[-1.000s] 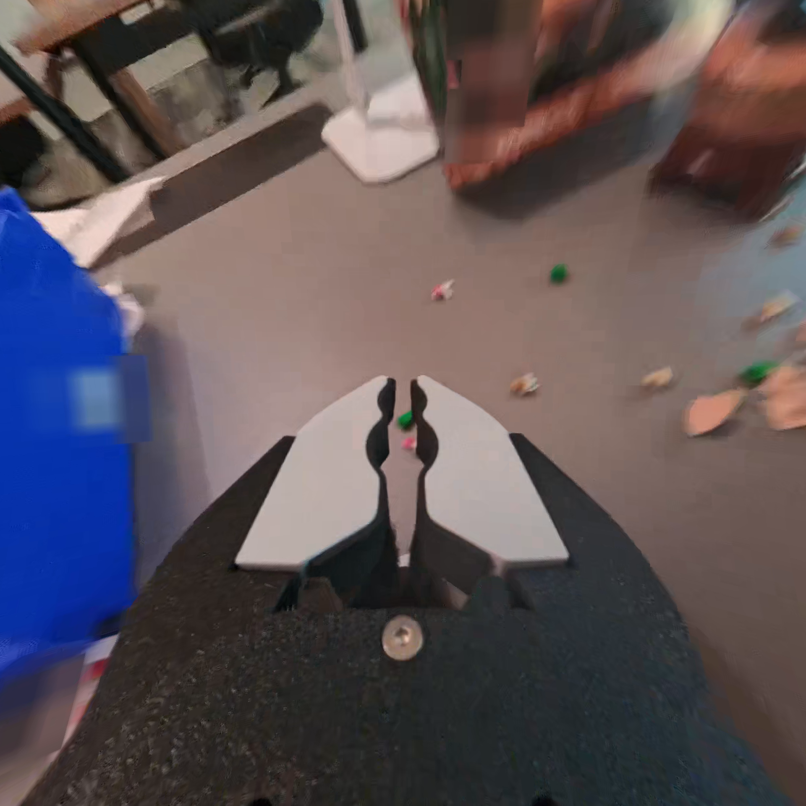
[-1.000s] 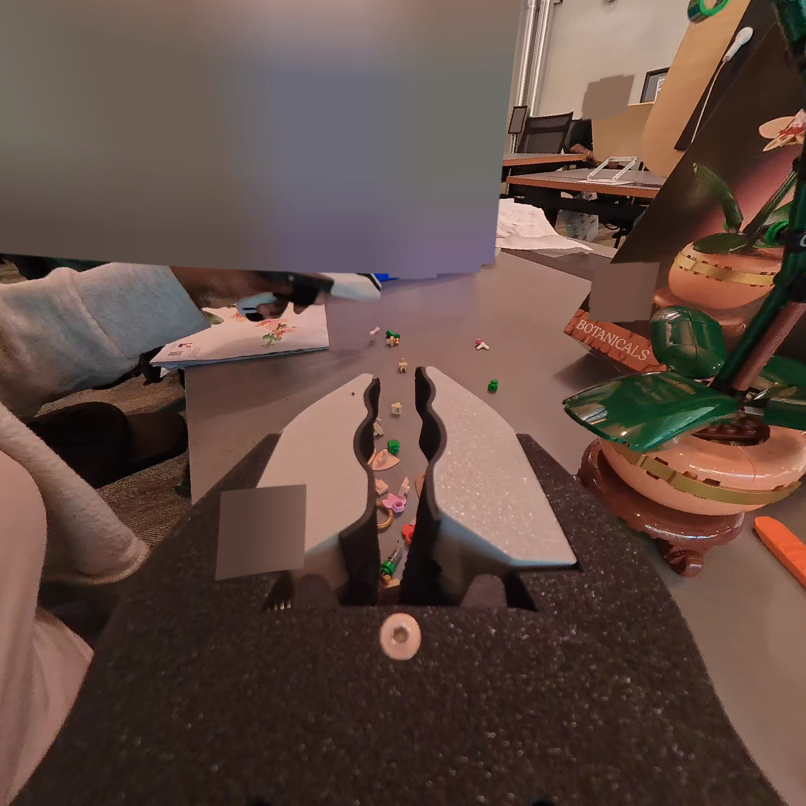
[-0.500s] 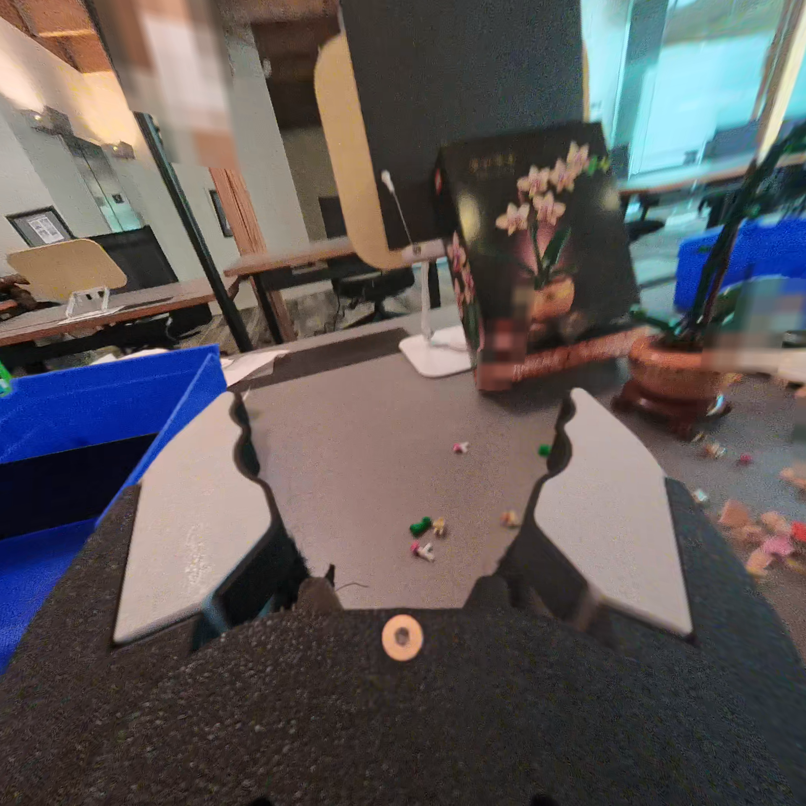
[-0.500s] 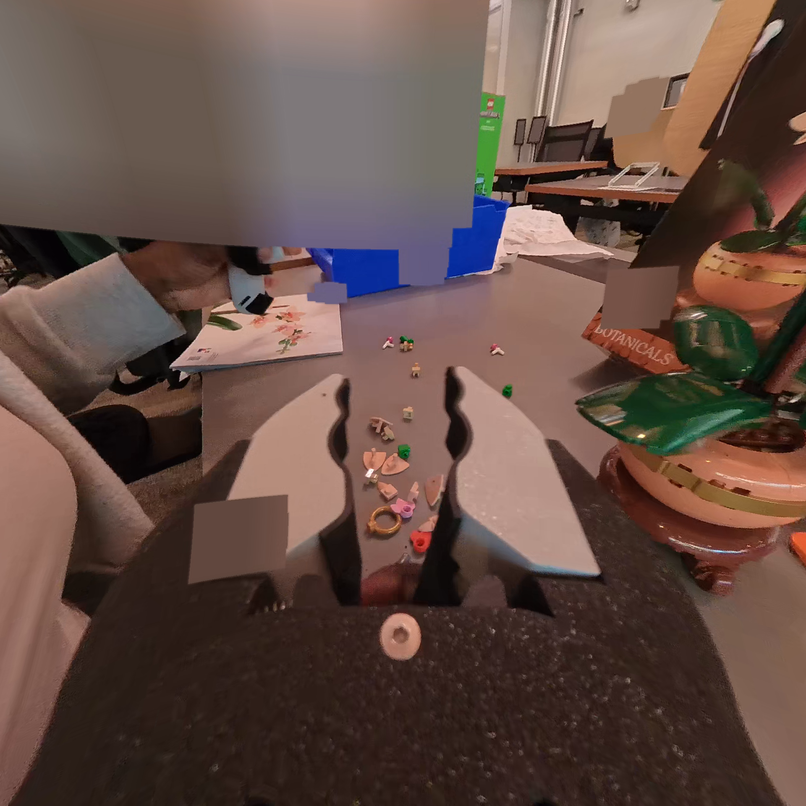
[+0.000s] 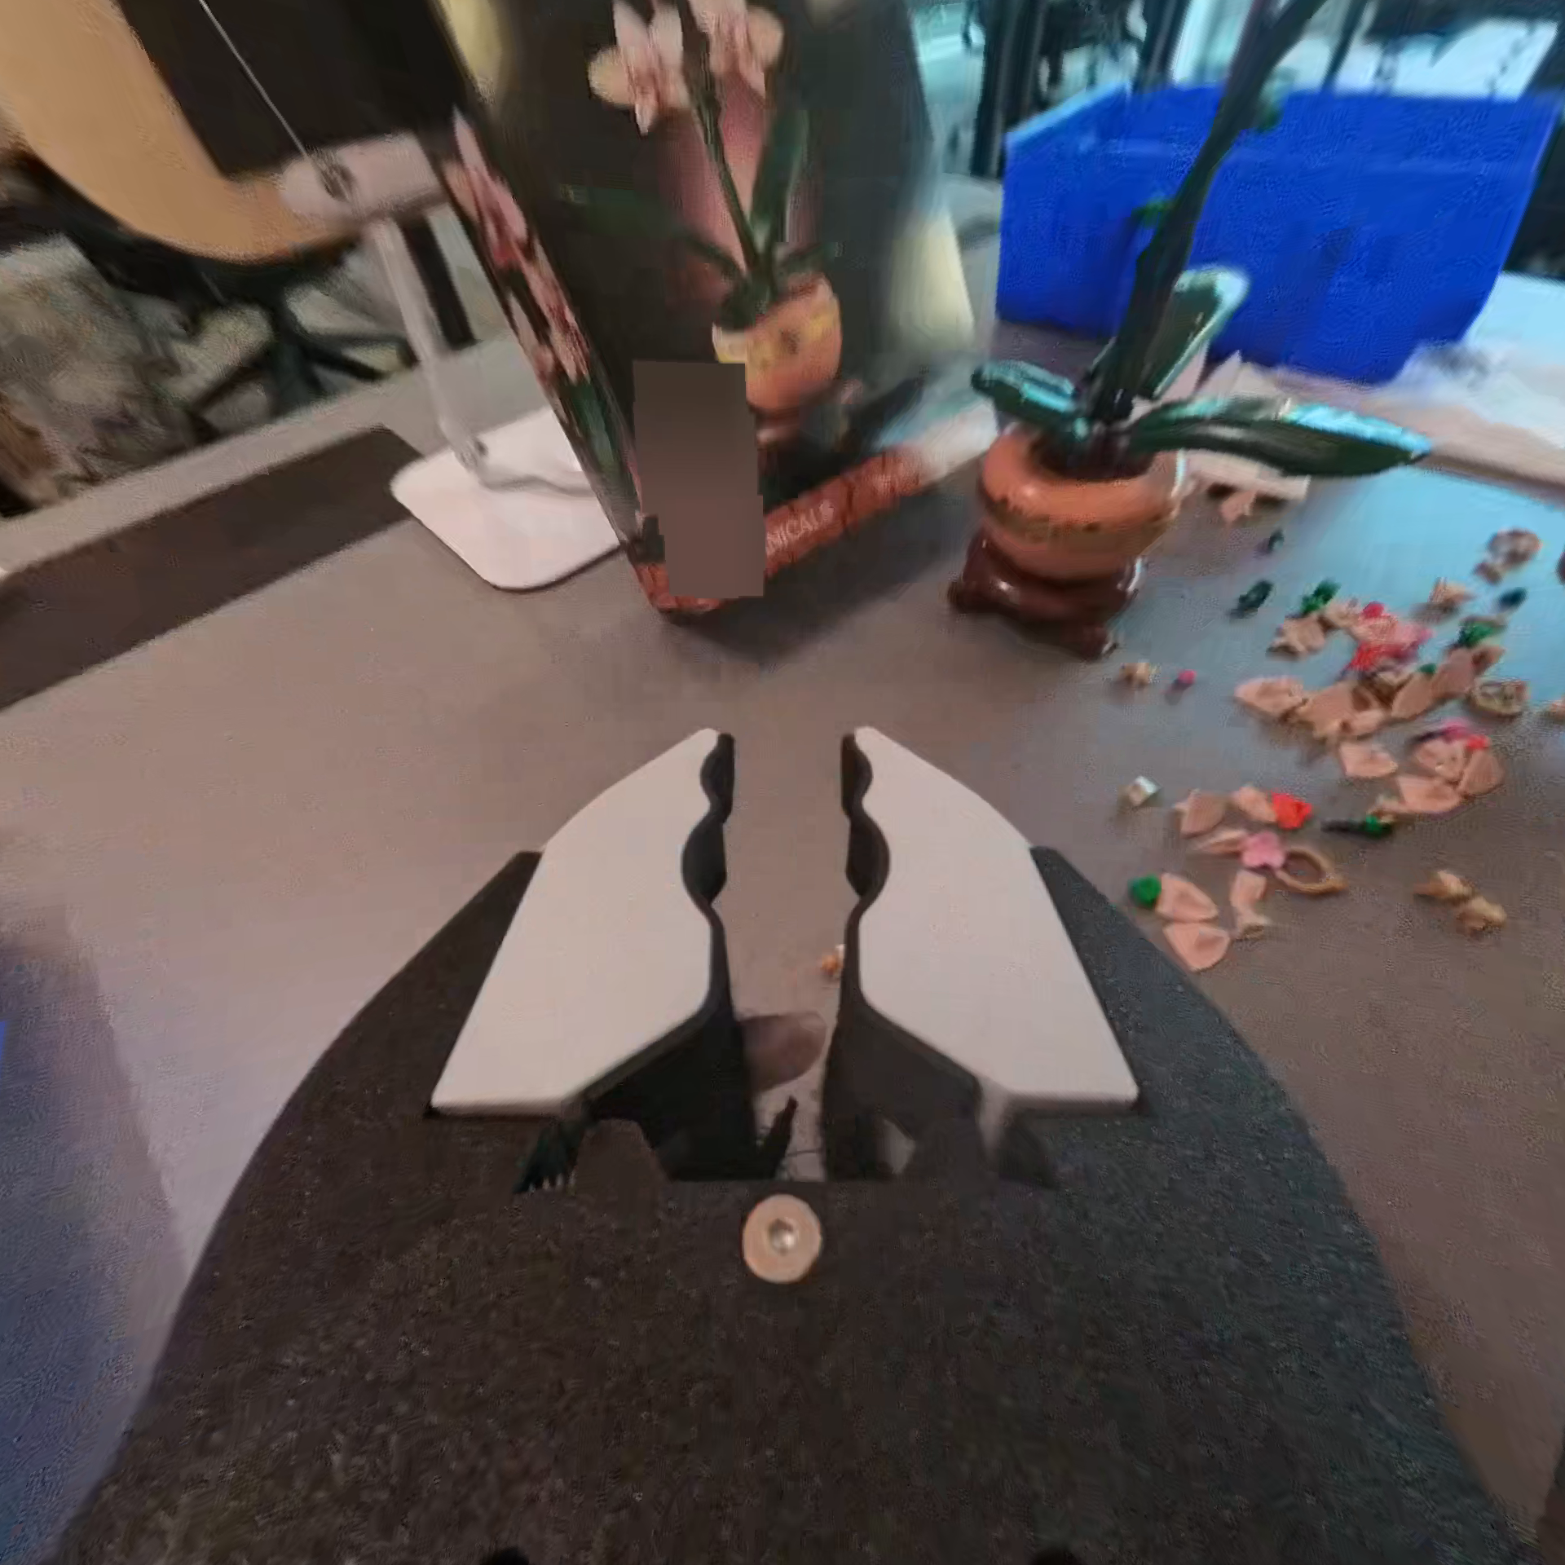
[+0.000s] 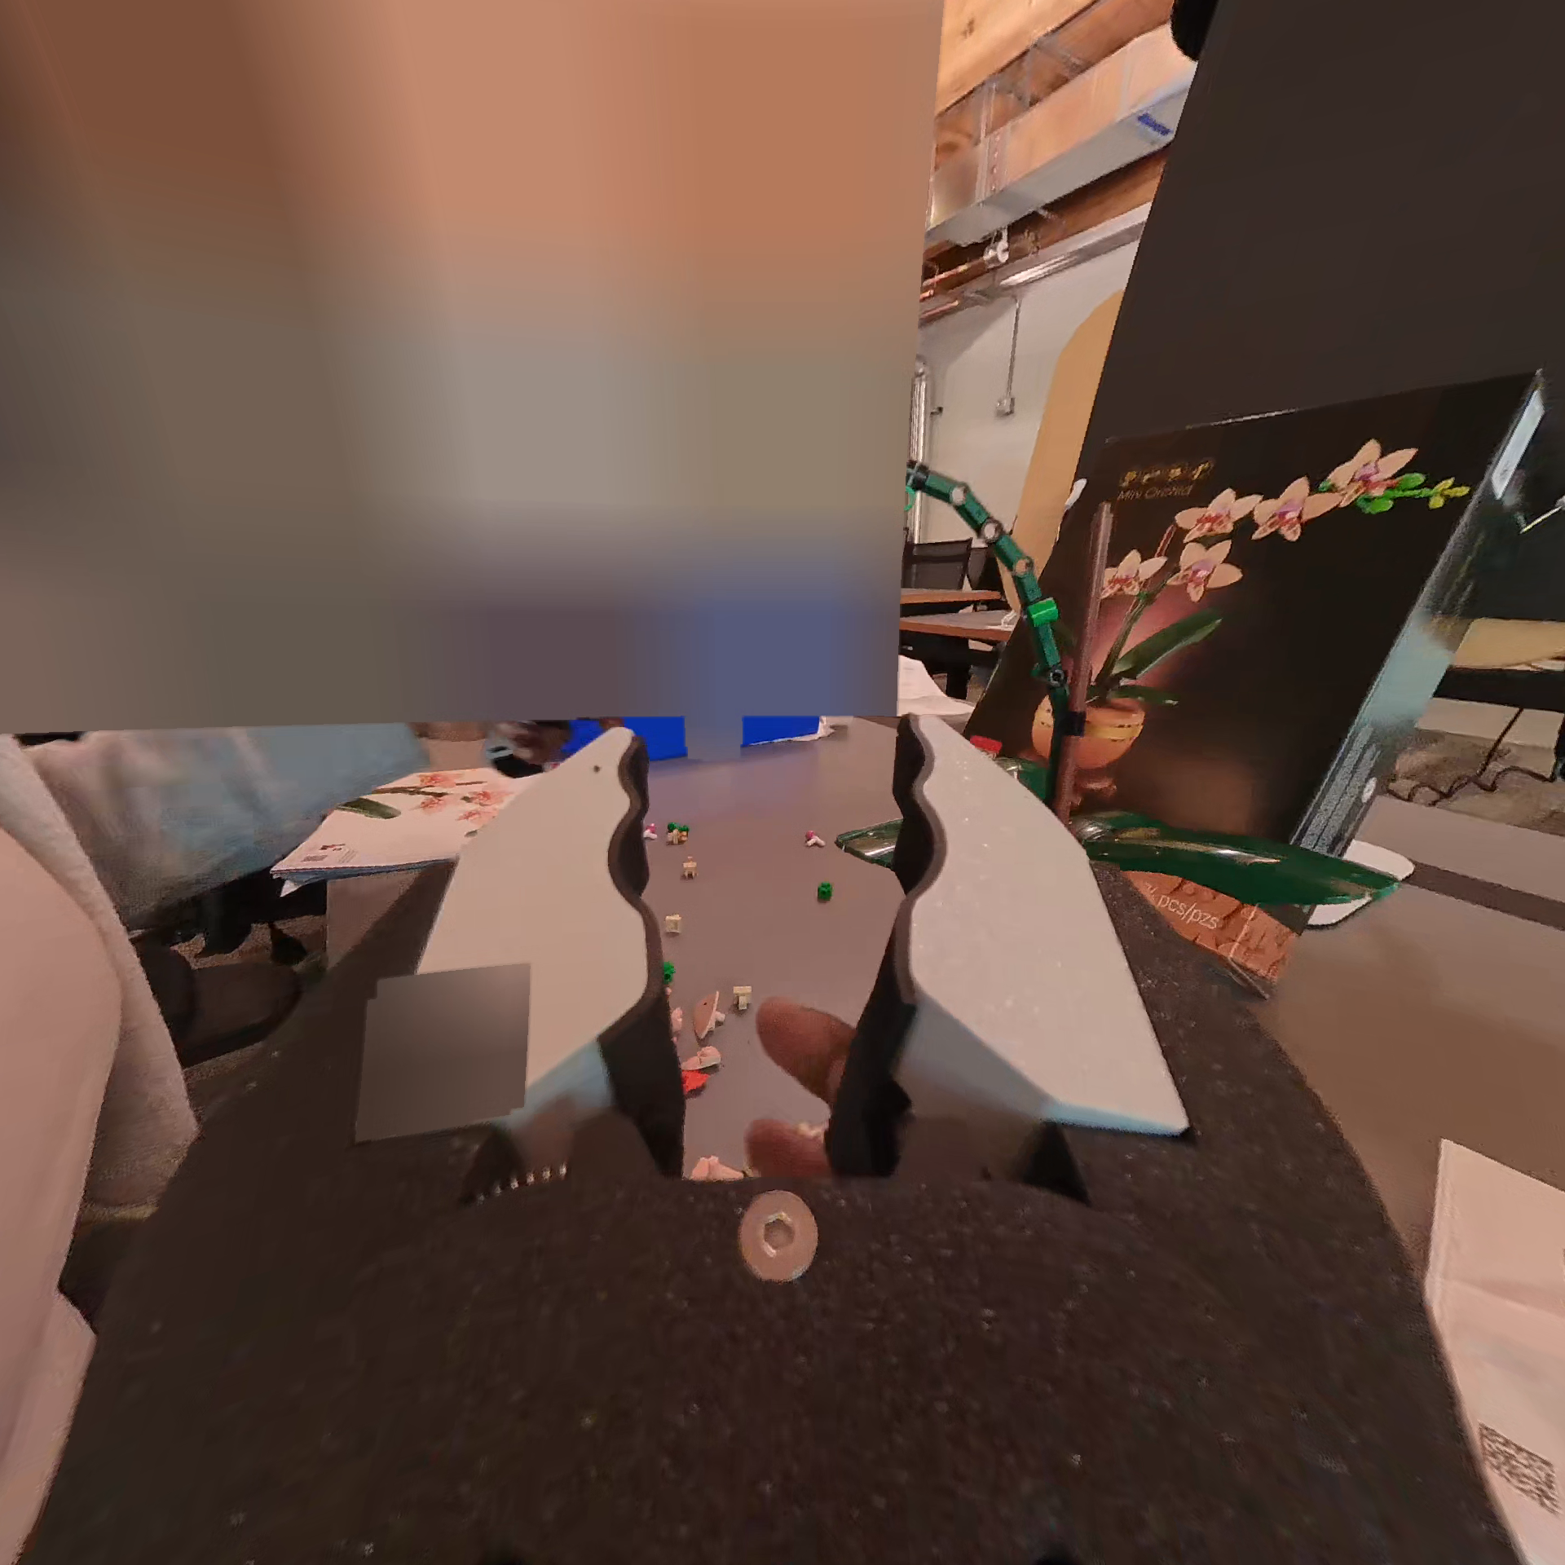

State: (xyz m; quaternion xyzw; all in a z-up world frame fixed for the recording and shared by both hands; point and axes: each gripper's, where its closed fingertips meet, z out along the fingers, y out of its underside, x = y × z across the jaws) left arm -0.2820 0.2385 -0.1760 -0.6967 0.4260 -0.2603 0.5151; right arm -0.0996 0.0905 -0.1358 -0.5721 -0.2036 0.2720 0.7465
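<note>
Left gripper (image 5: pixel 786 749): jaws parted by a narrow gap, nothing between them, hovering over bare grey surface (image 5: pixel 356 762).
Nearest to left jaws: one tiny tan brick piece (image 5: pixel 832 961), on the surface in the gap close to the base of the jaws.
Right of left gripper: scattered heap of small tan, pink, red and green brick pieces (image 5: pixel 1355 779), well apart from the jaws.
Ahead of left gripper: dark upright box printed with orchids (image 5: pixel 720 279) and brick-built orchid in a tan pot with green leaves (image 5: pixel 1080 500), side by side.
Right gripper (image 6: pixel 771 754): jaws spread wide, empty, raised above the surface.
Between right jaws: loose small pieces (image 6: pixel 707 1012) lying on the surface below; a fingertip (image 6: pixel 804 1042) showing near the base.
Beside right jaws: green leaf of the orchid just past the right-hand tip; flower-printed booklet (image 6: pixel 398 826) to the left.
</note>
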